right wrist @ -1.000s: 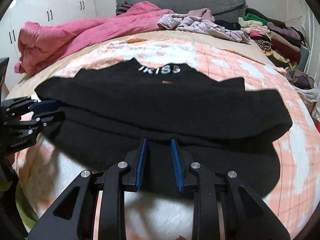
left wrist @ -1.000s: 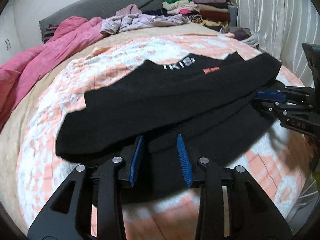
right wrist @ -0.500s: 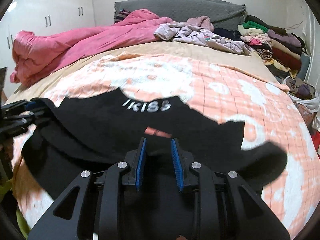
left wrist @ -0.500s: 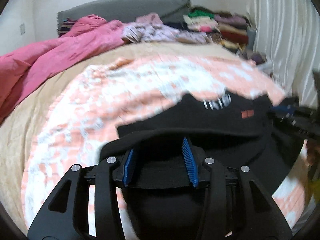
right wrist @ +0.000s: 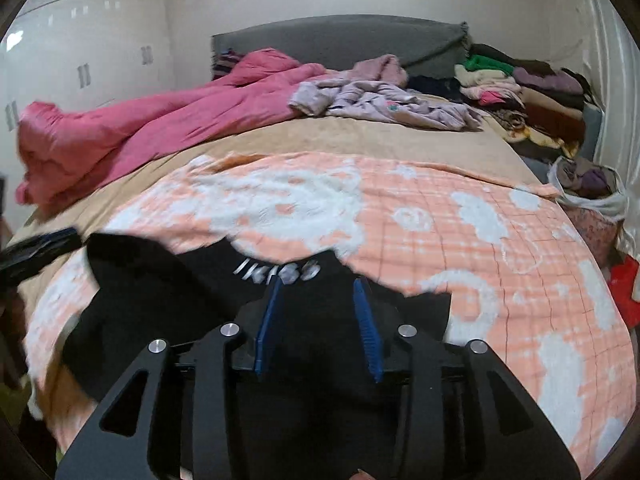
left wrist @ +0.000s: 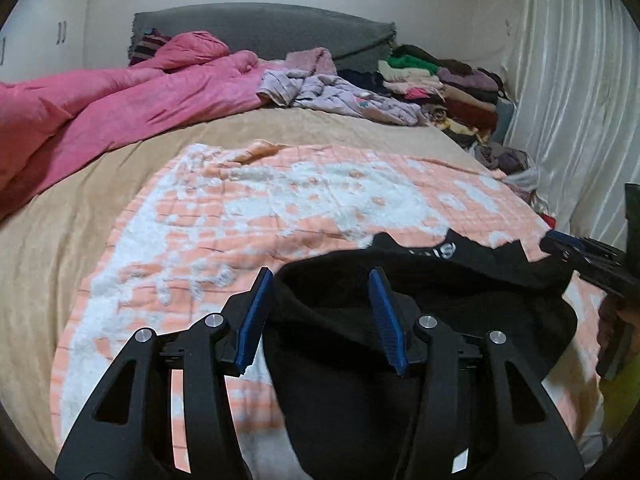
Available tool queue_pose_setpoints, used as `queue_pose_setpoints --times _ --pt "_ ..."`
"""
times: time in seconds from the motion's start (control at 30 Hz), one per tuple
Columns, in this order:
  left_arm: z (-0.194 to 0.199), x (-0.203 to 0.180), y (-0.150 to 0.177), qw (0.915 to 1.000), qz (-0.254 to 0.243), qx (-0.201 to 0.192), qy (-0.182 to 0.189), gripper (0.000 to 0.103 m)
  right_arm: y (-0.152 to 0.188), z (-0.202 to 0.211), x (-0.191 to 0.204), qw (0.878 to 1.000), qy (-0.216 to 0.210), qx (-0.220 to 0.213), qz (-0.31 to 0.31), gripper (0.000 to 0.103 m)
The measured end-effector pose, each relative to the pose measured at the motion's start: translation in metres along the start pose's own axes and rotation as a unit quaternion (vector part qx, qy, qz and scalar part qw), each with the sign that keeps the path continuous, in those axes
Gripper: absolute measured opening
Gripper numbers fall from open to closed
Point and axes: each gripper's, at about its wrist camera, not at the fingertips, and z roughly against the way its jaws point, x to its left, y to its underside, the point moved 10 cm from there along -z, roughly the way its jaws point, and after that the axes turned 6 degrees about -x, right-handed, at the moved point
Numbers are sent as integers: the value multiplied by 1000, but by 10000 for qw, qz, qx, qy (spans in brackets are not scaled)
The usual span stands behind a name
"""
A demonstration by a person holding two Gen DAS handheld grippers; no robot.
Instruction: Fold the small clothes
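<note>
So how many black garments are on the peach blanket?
1: the black garment lies at the peach blanket's near edge, under both grippers; more could be hidden beneath it.

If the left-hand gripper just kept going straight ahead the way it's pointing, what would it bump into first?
Most likely the black garment with white lettering: its dark fabric already sits between the open blue pads of the left gripper. Beyond it lies the peach-and-white checked blanket. Depth is hard to judge through the fisheye.

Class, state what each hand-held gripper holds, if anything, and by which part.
Nothing is clamped: the left hand-held gripper and right hand-held gripper stand open, black garment loose between the jaws.
</note>
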Motion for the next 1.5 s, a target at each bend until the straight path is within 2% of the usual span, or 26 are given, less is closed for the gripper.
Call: queue_pose_setpoints --times 0.1,0.2,0.3,0.4,0.5,0.6,0.63,0.77,0.9,1.0,1.1,1.23,1.3,1.43,1.5 --pt "2 -22 10 9992 -145 207 314 41 24 21 20 9994 -232 146 207 36" --pt "3 -54 24 9950 -555 412 724 43 59 30 35 9978 -396 450 275 36" --pt "-4 -74 45 9895 -972 705 809 45 89 24 40 9956 -354 773 388 36" --pt "-18 -72 62 9883 -898 956 779 45 103 8 30 9942 -147 1019 312 36" --pt "-32 -56 71 9891 -951 1041 416 45 99 -4 20 9953 -81 945 174 36" --pt "-36 -43 66 9925 -688 931 403 50 87 -20 9 9962 -73 867 6 36" --pt "-36 -39 64 9934 -641 870 377 56 83 -25 6 9963 -88 852 -58 36" --pt "-36 -25 52 9964 -438 662 290 57 56 -41 -5 9978 -92 625 -213 36" --pt "-33 -9 41 9986 -141 480 149 60 21 -52 -23 9984 100 373 -419 36" --pt "-33 10 37 9984 328 456 55 61 2 -49 -37 9982 300 154 -495 42" --pt "-33 24 35 9974 560 452 -35 62 -11 -35 -52 9970 476 -95 -595 49" --pt "-35 41 38 9953 795 521 -177 62 -11 -3 -72 9946 699 -434 -640 60" --pt "-38 47 43 9939 903 592 -205 62 -4 17 -85 9929 908 -532 -563 61" --pt "-42 48 49 9932 929 672 -207 62 20 27 -91 9928 1163 -177 -200 61" --pt "-44 45 51 9935 888 690 -187 62 37 16 -88 9919 1245 196 154 62"
